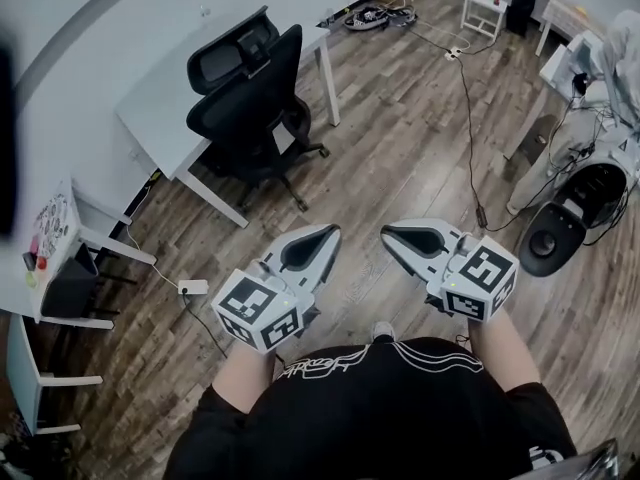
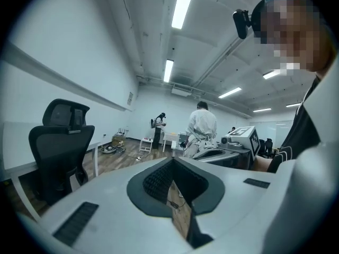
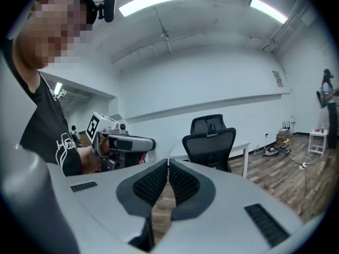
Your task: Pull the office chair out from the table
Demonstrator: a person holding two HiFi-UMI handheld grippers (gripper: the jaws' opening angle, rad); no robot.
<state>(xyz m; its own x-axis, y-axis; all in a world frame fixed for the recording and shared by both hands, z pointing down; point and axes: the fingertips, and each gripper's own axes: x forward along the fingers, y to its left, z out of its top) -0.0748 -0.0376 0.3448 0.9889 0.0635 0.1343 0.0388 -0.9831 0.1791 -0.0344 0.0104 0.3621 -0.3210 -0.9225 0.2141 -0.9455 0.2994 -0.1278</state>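
Note:
A black office chair (image 1: 250, 93) with a mesh back and headrest stands tucked against the long side of a white table (image 1: 165, 98), some way ahead of me and to the left. It also shows in the left gripper view as the chair (image 2: 58, 147) and in the right gripper view as the chair (image 3: 210, 141). My left gripper (image 1: 333, 231) and right gripper (image 1: 386, 232) hover side by side over the wooden floor in front of my body, both shut with nothing between the jaws. Neither touches the chair.
Cables (image 1: 470, 118) run across the floor on the right toward a black round device (image 1: 552, 238). A power strip (image 1: 192, 287) lies on the floor at left beside small white tables (image 1: 60, 268). Two people (image 2: 202, 126) stand at the room's far end.

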